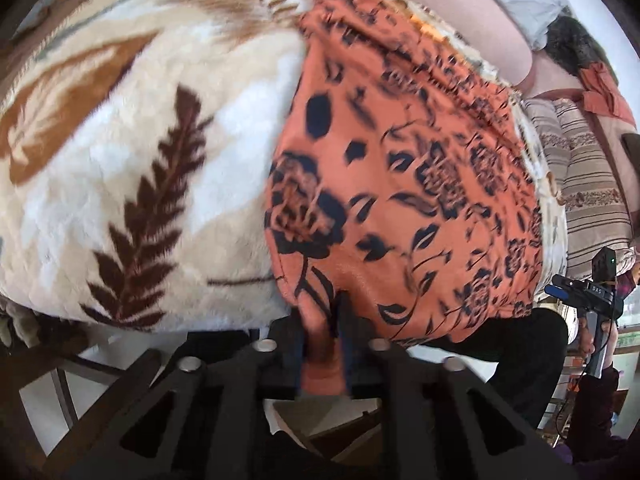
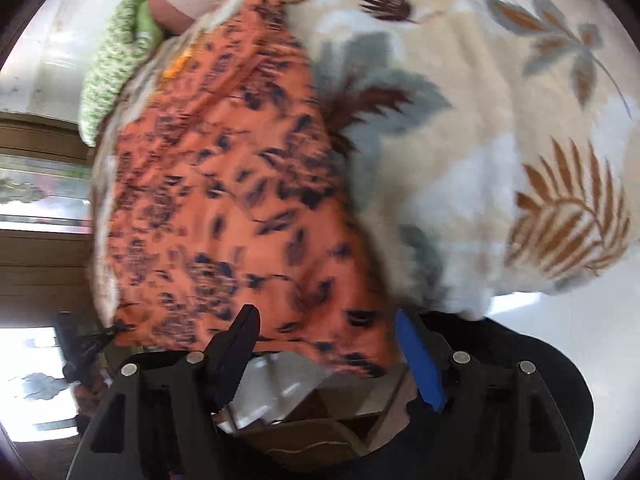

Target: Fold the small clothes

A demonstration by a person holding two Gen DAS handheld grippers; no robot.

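Two narrow fingers of the left gripper [image 1: 324,344] pinch a fold of the orange floral garment [image 1: 404,184], lying on a leaf-patterned blanket [image 1: 120,152]. Right wrist view: right gripper [image 2: 328,344] spread wide, garment's edge between unpressed pads.

Orange garment [image 2: 224,200] motion-blurred; near hem hidden behind left gripper [image 1: 324,344] jaws.
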